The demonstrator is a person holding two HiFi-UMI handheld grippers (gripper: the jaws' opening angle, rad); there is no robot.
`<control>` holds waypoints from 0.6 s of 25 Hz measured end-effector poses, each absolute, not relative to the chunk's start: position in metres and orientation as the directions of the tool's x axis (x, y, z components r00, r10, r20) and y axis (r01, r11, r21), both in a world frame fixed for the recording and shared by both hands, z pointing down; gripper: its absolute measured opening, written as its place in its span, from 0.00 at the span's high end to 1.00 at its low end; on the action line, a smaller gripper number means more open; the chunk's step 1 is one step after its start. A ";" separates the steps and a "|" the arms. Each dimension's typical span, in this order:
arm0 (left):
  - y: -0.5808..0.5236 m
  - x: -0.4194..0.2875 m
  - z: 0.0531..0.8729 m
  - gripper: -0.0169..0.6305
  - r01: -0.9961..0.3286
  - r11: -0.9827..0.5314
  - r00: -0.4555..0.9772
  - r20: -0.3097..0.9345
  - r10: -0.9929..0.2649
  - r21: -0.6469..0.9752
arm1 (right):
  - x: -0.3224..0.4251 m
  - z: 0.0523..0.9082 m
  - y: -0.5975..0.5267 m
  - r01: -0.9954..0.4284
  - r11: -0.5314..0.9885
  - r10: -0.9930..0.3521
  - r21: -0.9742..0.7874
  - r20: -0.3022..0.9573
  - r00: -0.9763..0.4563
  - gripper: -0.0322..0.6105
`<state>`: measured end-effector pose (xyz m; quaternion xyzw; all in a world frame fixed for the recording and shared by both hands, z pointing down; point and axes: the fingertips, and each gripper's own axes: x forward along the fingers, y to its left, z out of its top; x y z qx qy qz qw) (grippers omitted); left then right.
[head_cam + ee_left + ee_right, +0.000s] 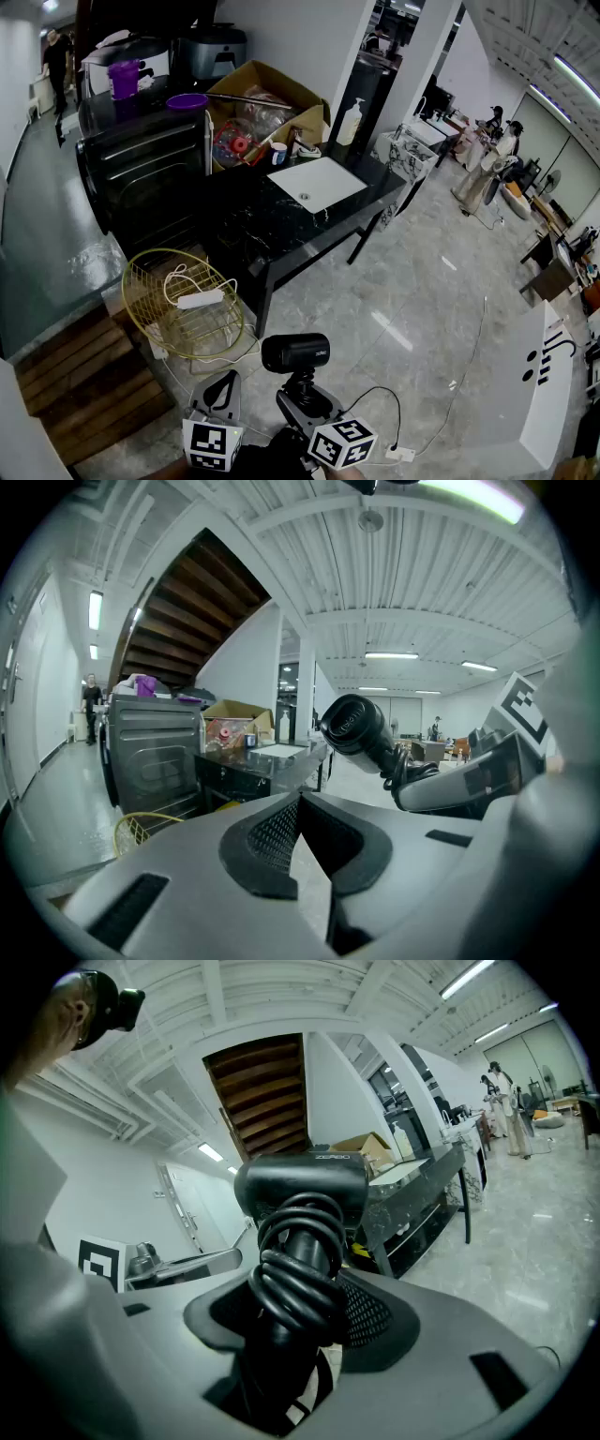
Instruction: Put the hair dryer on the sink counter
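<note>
Nearest the head camera, the hair dryer (295,352) stands in the right gripper (302,398). Its handle is roughly upright between the jaws and its black barrel lies crosswise on top. In the right gripper view the pads clamp the handle, which is wrapped in its coiled cord (298,1283), so the jaws stand wide around a bulky grip. Just beside it on the left, the left gripper (221,394) holds nothing, and its jaws are drawn together.

Ahead of both is a yellow wire basket (183,305) on the floor. Beyond it is the black marble sink counter (272,230) with its white basin (316,183). A cardboard box (267,98) and a soap bottle (350,122) sit at the back.

The counter lies well apart from the dryer, straight ahead past the basket. The right hand alone carries the dryer, so the coming move looks like a long forward carry. The bare stretch in front of the basin seems the likely landing place.
</note>
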<state>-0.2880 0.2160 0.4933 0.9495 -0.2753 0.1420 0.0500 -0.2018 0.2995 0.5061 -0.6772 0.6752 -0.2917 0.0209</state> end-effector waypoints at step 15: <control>0.208 -0.285 0.494 0.96 -0.532 -0.846 0.811 0.297 -0.503 0.020 | -0.192 0.499 0.294 -0.893 -0.107 -0.937 -0.437 0.345 -0.056 0.56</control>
